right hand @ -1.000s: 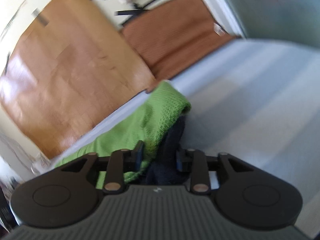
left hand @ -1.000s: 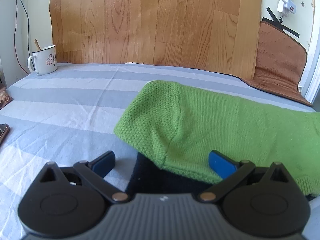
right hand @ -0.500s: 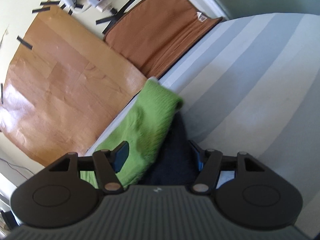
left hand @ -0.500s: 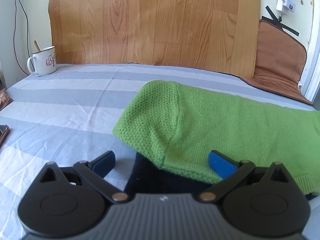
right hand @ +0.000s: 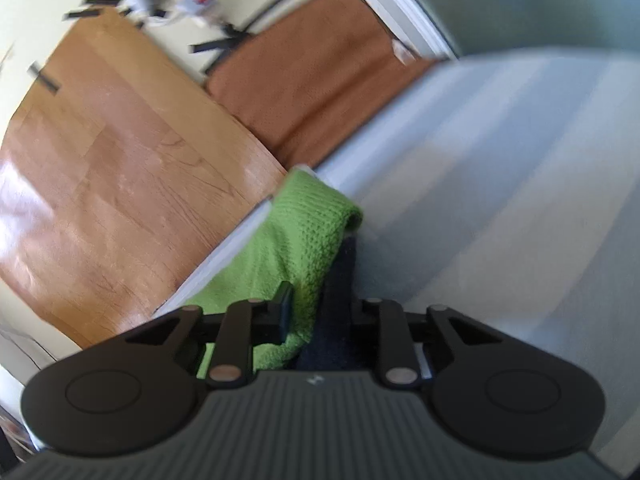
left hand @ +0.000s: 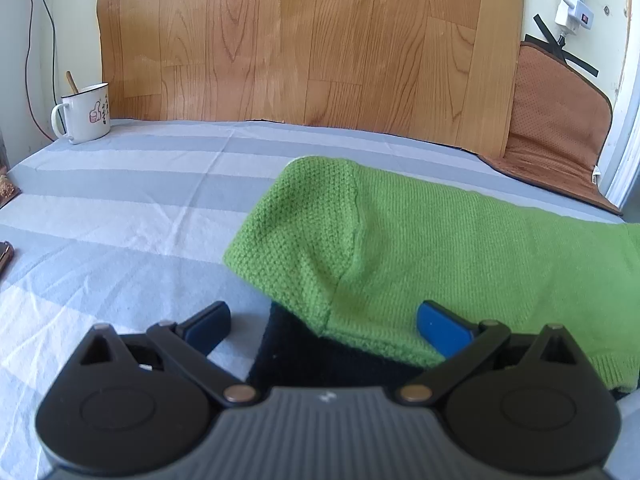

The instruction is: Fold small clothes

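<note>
A green knit garment with a black layer under it lies on the grey-and-white striped sheet. My left gripper stands open, its blue pads wide apart on either side of the garment's near corner and not pressing it. In the right wrist view the garment runs away from me as a narrow strip. My right gripper is closing on its near end, with green and black cloth filling the gap between the jaws and the pads pressing against it.
A white enamel mug stands at the far left of the sheet. A wood-pattern panel covers the wall behind, with a brown mat leaning at the right and a power strip above it. A phone edge shows at the left.
The right gripper's jaws spread half a second ago and have now drawn in tight on the garment's end; its view has tilted and blurred. The left gripper and its view are unchanged.
</note>
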